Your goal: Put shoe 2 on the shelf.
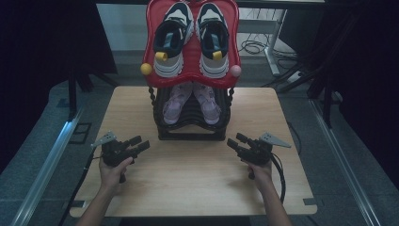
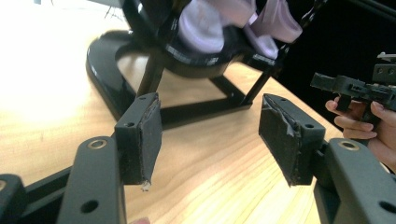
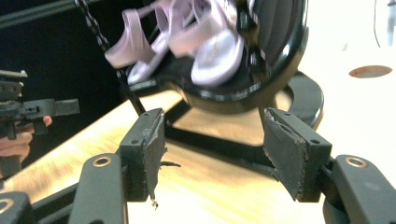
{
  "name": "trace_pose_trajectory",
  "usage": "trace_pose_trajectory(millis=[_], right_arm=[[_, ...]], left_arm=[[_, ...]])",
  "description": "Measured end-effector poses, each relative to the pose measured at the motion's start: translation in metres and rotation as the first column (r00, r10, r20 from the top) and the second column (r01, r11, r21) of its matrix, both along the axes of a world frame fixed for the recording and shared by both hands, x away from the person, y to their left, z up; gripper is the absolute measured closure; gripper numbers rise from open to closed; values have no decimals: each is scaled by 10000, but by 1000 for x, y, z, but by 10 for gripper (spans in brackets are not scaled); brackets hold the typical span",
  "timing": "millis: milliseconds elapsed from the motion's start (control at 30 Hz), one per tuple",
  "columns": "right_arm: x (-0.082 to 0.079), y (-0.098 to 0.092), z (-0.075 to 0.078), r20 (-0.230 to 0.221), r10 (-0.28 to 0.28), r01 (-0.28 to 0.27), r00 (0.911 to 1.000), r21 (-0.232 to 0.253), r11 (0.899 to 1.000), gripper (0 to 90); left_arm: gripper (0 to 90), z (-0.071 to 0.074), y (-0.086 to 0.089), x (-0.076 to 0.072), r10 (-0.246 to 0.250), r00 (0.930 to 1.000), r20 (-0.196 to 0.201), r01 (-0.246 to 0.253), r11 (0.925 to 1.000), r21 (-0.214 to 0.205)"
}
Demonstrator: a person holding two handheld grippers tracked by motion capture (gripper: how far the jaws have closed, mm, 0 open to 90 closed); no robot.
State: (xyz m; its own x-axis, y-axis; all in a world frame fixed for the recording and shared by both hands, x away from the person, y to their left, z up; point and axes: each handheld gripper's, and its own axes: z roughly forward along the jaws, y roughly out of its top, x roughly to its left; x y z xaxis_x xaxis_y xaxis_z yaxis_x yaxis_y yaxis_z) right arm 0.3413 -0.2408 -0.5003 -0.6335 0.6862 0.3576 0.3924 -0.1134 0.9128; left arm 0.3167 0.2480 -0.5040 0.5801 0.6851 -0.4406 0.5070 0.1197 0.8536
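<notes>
Black and glossy, the rack (image 1: 190, 123) stands at the table's (image 1: 197, 183) far middle, its lower shelf in shadow so the pink sandals (image 1: 192, 102) there are hard to make out; in both gripper views they blur and are cut off at the top. Above, a red tray-like shelf (image 1: 192, 70) carries a pair of white-and-dark sneakers (image 1: 193, 37). The left gripper (image 1: 139, 145) and right gripper (image 1: 235, 141) hover near the rack's base, one to each side, jaws spread wide, holding nothing. Their pads (image 2: 150, 135) look frayed. The tabletop is pale wood grain.
</notes>
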Motion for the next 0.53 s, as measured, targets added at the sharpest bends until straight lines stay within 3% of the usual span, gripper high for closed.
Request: trace_pose_trajectory(millis=[100,533], right_arm=[[0,3,-7,-113,1,-2,9999,-134,9999,395],[-4,-1,-1,187,-199,203,9996,-202,9996,387]], left_arm=[[394,-2,0,1,0,10000,-63,1,10000,28],[392,0,2,1,20,10000,-94,-19,10000,21]])
